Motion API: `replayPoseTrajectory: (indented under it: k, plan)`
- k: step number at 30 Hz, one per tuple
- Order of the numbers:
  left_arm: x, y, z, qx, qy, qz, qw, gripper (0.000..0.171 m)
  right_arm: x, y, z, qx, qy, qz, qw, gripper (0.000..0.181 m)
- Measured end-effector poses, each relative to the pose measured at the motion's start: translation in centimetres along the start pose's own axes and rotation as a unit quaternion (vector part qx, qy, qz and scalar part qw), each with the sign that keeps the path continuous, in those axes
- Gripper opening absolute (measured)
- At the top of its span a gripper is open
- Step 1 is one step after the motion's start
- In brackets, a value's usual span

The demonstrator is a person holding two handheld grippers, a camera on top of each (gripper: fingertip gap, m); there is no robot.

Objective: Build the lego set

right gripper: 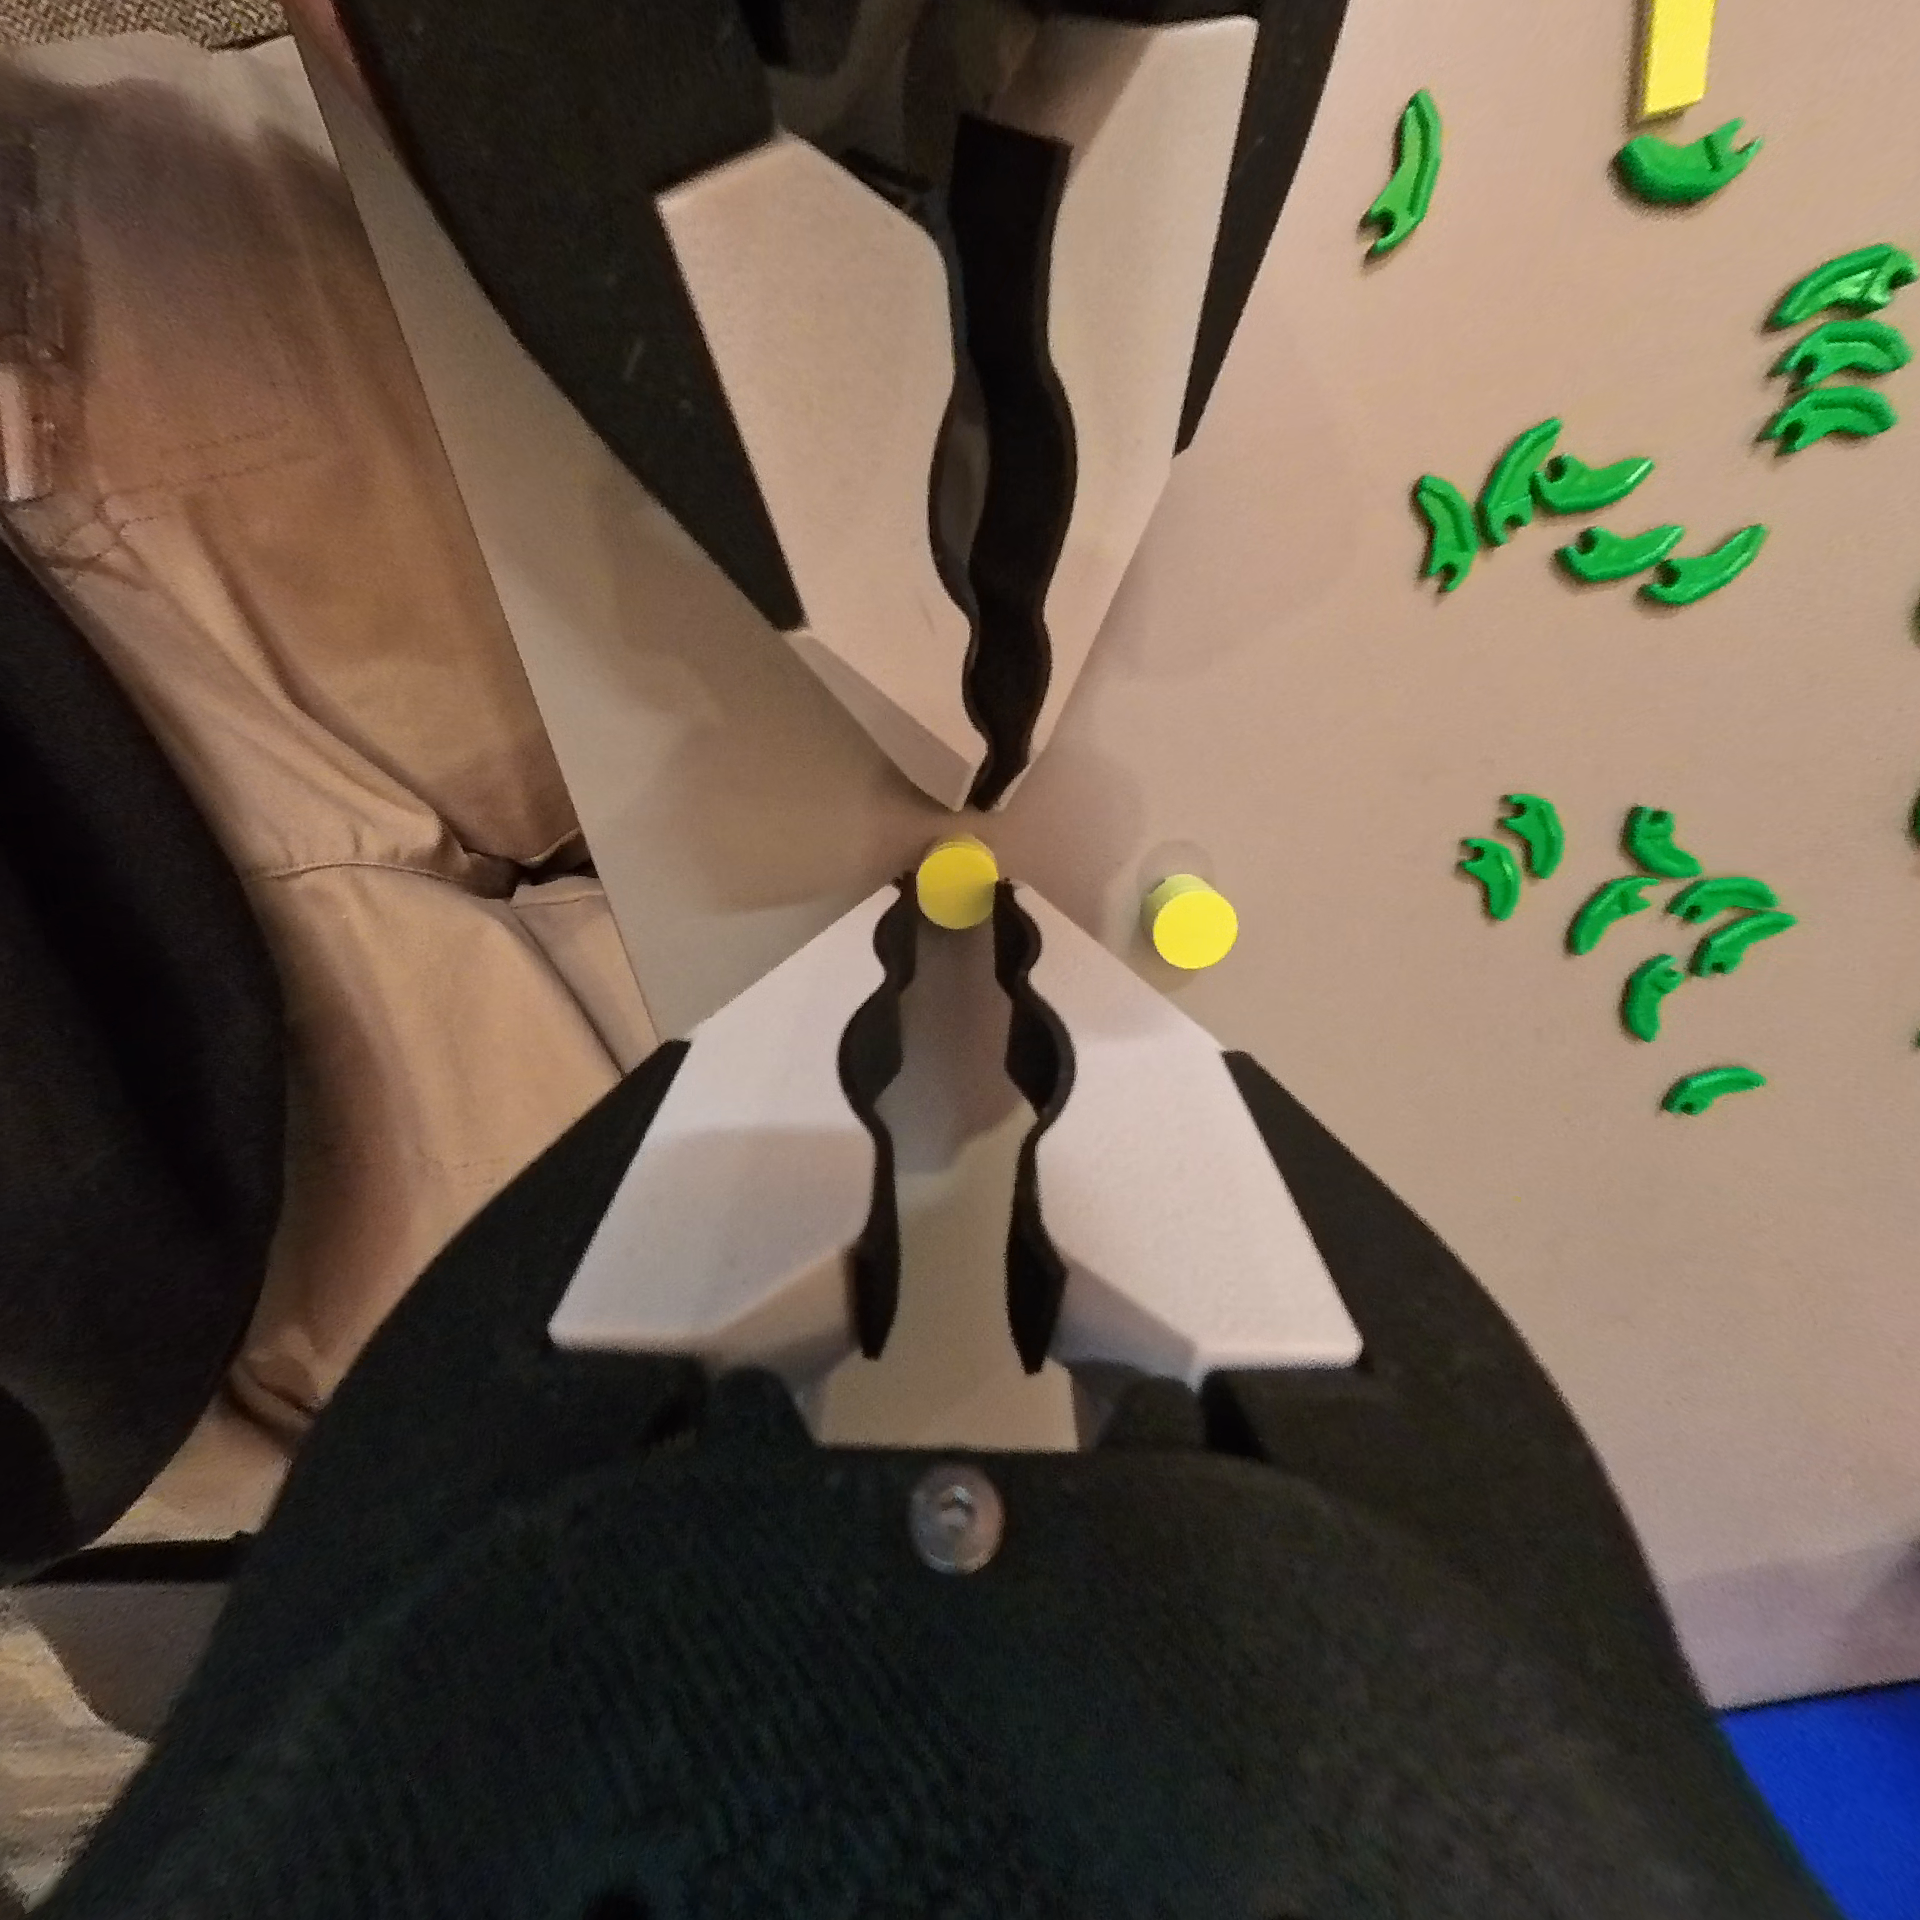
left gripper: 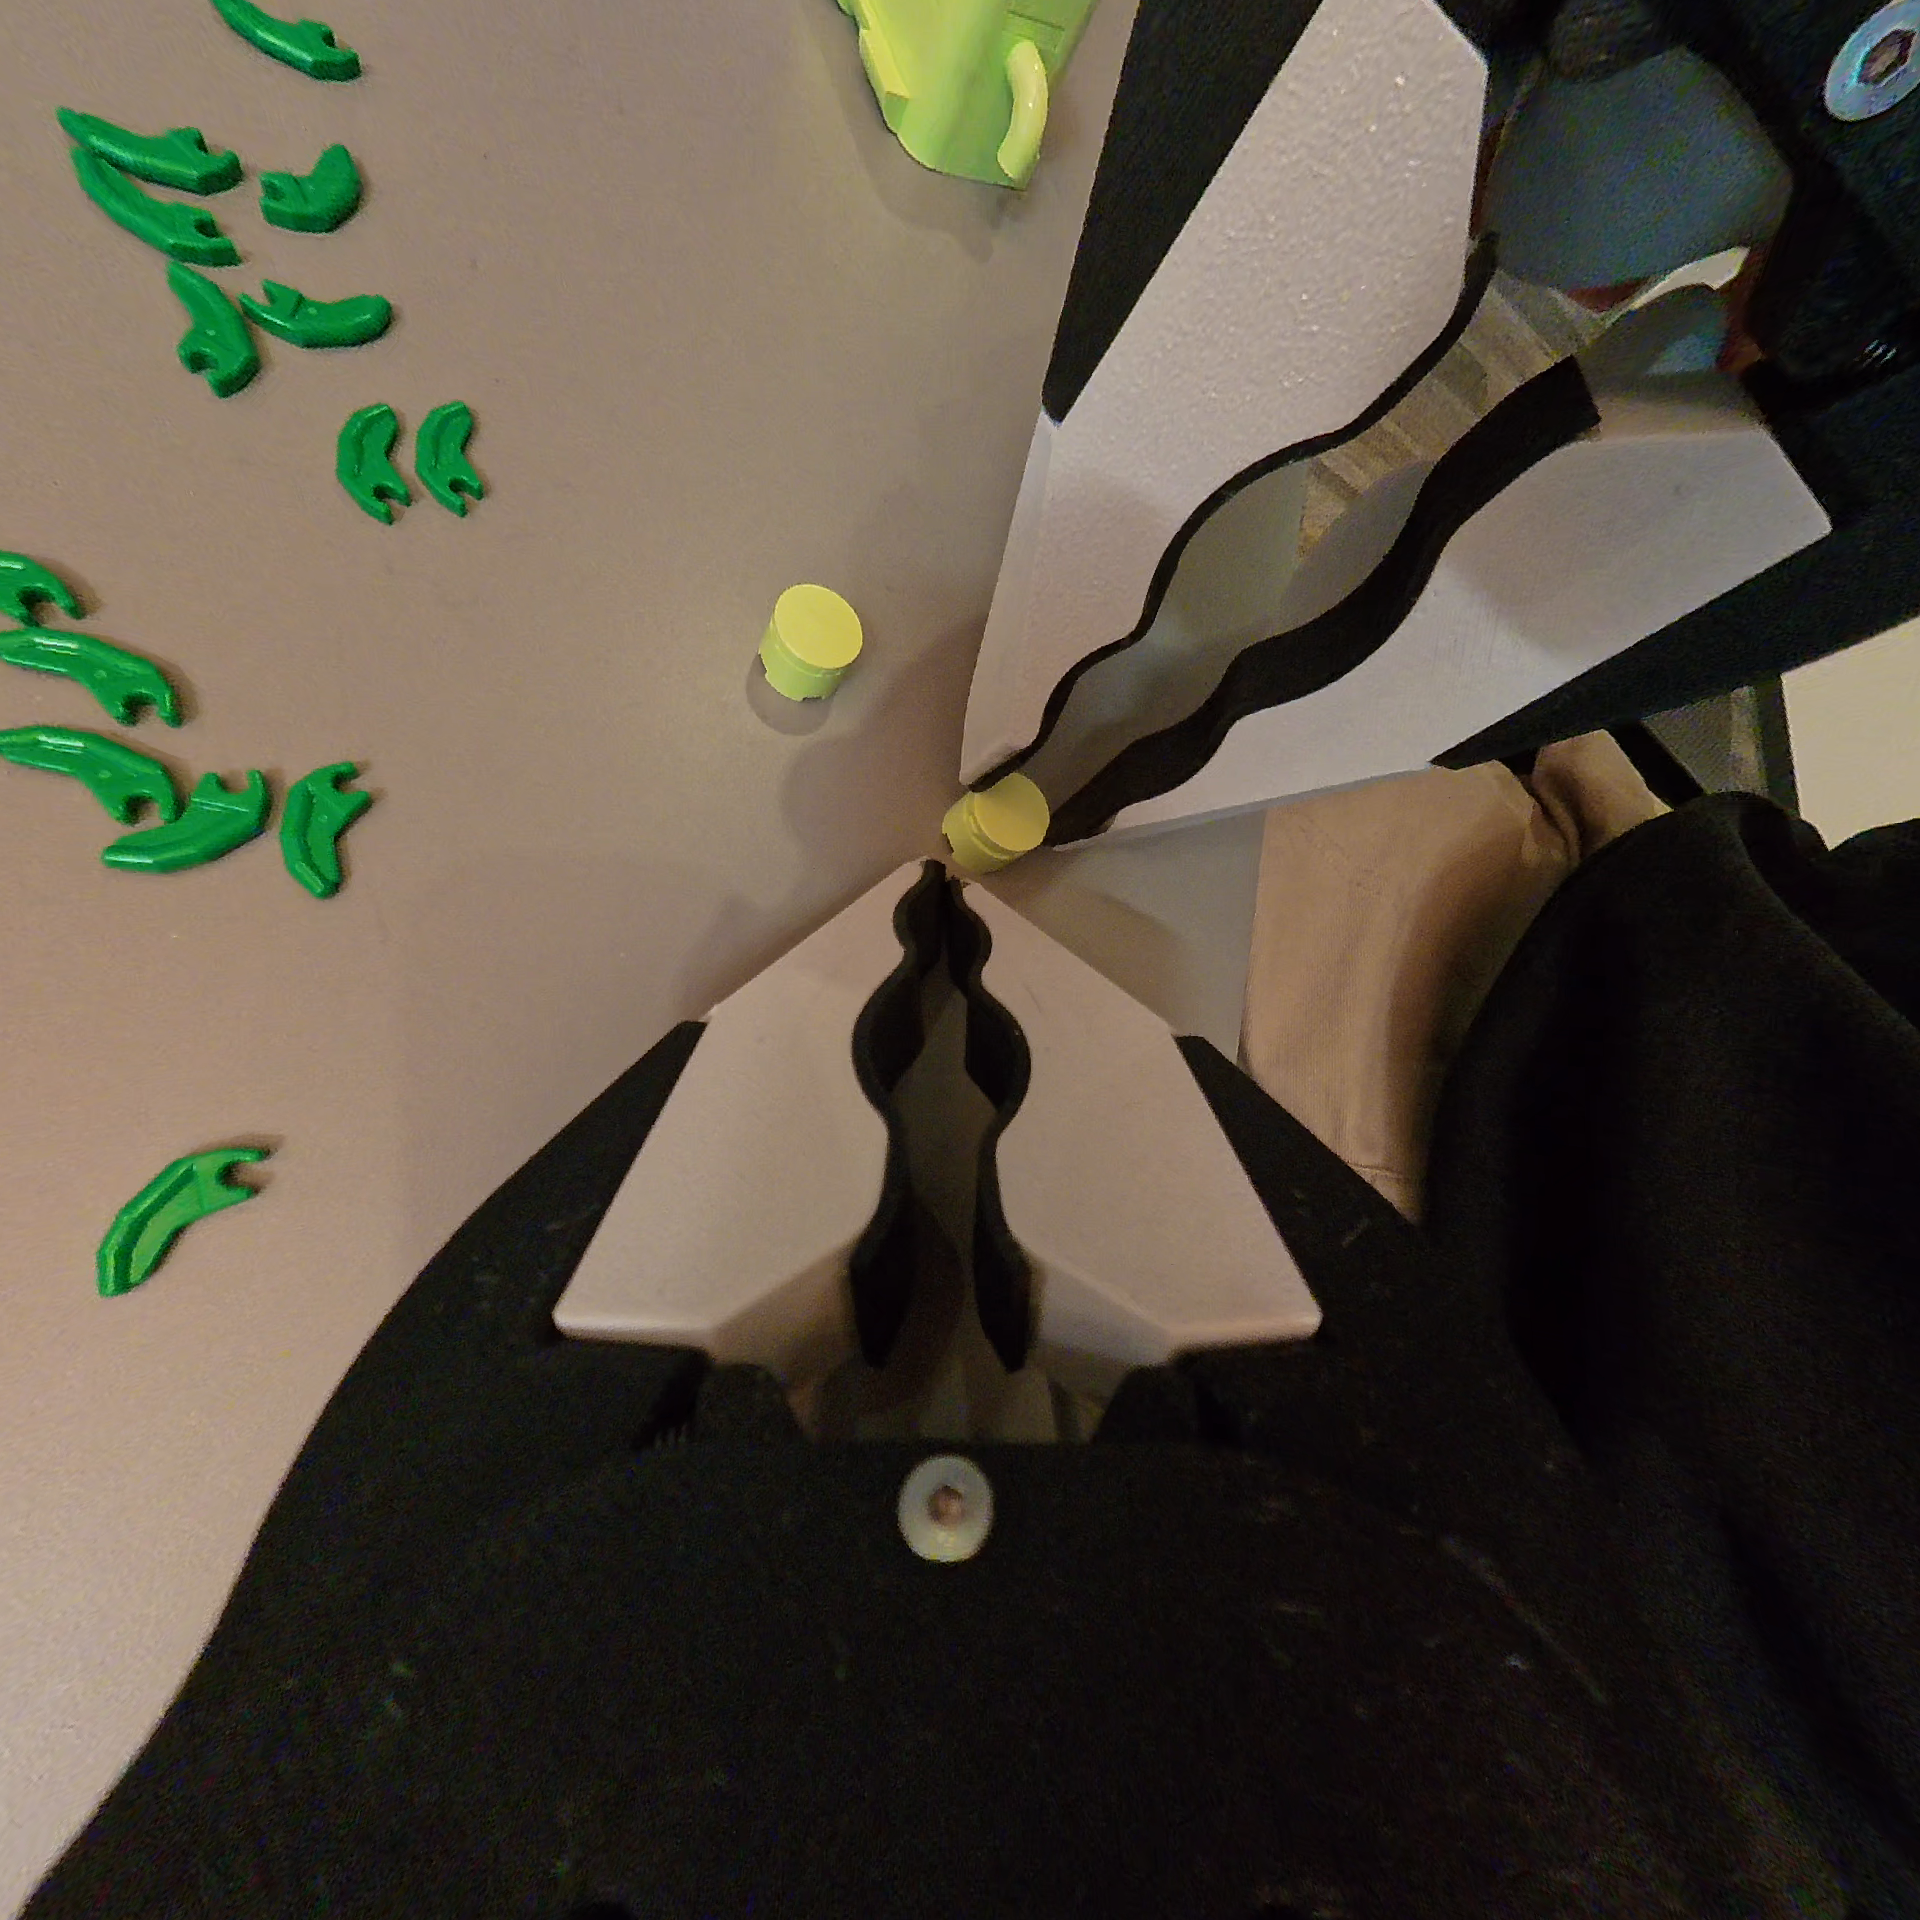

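The right gripper (right gripper: 956, 902) pinches a small yellow-green round stud piece (right gripper: 957, 883) between the tips of its two pale, wedge-shaped fingers (right gripper: 727, 1174), whose inner faces carry wavy black rubbery pads. The piece is a short, smooth plastic cylinder with a flat circular cap and a slightly narrower collar below it; its short axis runs roughly crosswise to the fingers, and the flat cap faces the right wrist camera. In the left wrist view the same piece (left gripper: 995, 825) sits at the tips of the right gripper (left gripper: 1013, 805), which comes in from the upper right.

The left gripper (left gripper: 948, 883) has its tips pressed together, black pads meeting, with nothing seen between them; those tips sit just beside the held piece, touching or nearly so. From the right wrist view it (right gripper: 982, 800) points down from above.

A second, matching round piece (left gripper: 810, 644) stands on the matte beige table (left gripper: 623, 364) near the grippers, cap up. Many glossy green curved claw-shaped pieces (left gripper: 213, 821) lie scattered farther off. A lime-green partial build (left gripper: 966, 94) lies at the table's far edge in the left wrist view.
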State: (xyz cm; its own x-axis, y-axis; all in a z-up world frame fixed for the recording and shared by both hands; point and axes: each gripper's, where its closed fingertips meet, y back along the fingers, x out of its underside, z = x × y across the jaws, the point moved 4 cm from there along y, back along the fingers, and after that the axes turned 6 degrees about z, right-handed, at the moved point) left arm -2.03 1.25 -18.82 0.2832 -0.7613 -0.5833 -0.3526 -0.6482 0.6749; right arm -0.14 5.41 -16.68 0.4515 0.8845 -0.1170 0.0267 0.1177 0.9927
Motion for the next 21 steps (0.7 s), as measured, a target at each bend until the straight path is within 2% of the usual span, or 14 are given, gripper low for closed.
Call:
replayPoseTrajectory:
  k: [14,21]
  plan:
    - [0.00,0.01,0.00,0.002,0.002,-0.001,1.000,0.000,-0.32,-0.08,0.14,0.019,0.013,0.034,0.999,0.013]
    - [0.00,0.01,0.01,0.002,0.002,-0.001,1.000,0.000,-0.38,-0.13,0.32,0.024,0.021,0.008,0.999,0.014]
